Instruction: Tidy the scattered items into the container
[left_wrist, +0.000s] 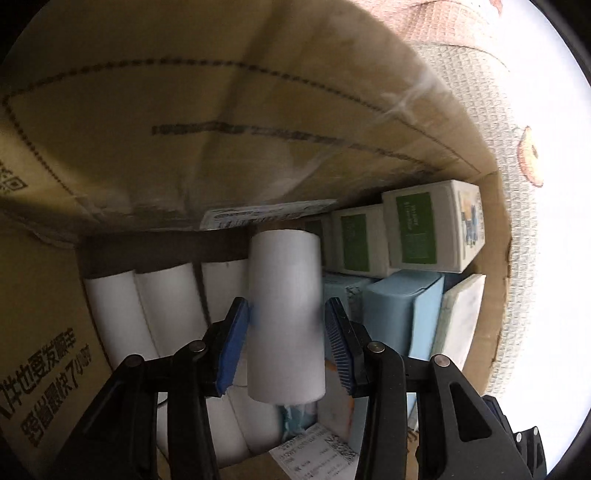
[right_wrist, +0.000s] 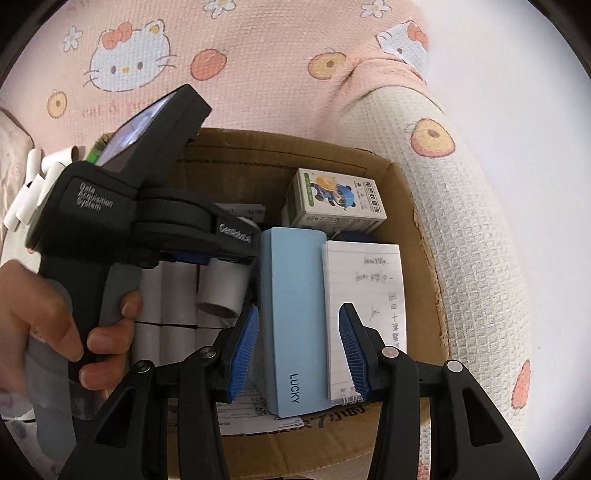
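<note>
My left gripper (left_wrist: 284, 332) pinches a white roll (left_wrist: 284, 317) over the cardboard box (left_wrist: 110, 147), right gripper (right_wrist: 299, 347) gaping empty; a crooked release could wedge it across the packed rolls (left_wrist: 147, 310).

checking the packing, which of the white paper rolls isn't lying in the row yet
The white paper roll between the left gripper fingers, raised above the packed white rolls lying side by side in the cardboard box.
</note>
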